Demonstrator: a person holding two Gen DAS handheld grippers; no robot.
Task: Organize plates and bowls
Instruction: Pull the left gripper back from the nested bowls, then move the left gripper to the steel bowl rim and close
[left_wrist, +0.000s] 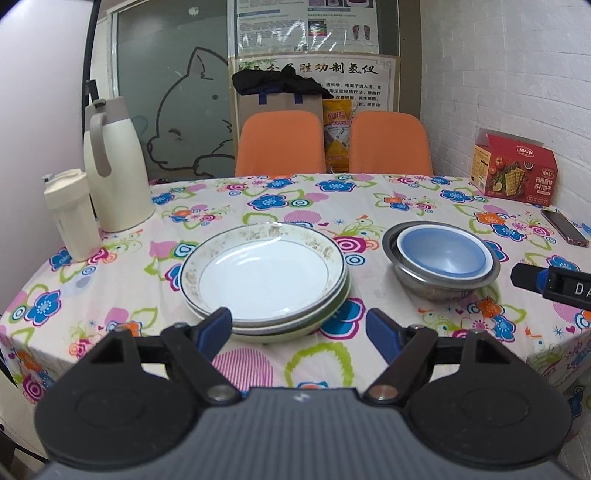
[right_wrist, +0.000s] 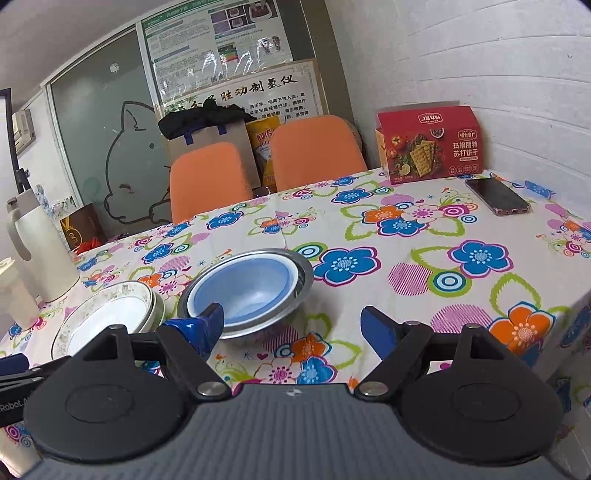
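Observation:
A stack of white plates (left_wrist: 264, 275) with a worn patterned rim sits on the flowered tablecloth, also in the right wrist view (right_wrist: 107, 317). To its right a blue bowl (left_wrist: 443, 254) sits nested inside a steel bowl (left_wrist: 436, 286); in the right wrist view the blue bowl (right_wrist: 247, 286) is in the steel bowl (right_wrist: 301, 271). My left gripper (left_wrist: 299, 326) is open and empty, just in front of the plates. My right gripper (right_wrist: 291, 325) is open and empty, just in front of the bowls; its left finger overlaps the bowls' near rim. It shows at the left wrist view's right edge (left_wrist: 554, 284).
A white jug (left_wrist: 114, 166) and a white cup (left_wrist: 72, 214) stand at the table's left. A red cracker box (right_wrist: 430, 144) and a phone (right_wrist: 496, 195) lie at the far right. Two orange chairs (left_wrist: 280, 142) stand behind the table. The table's near edge is close below both grippers.

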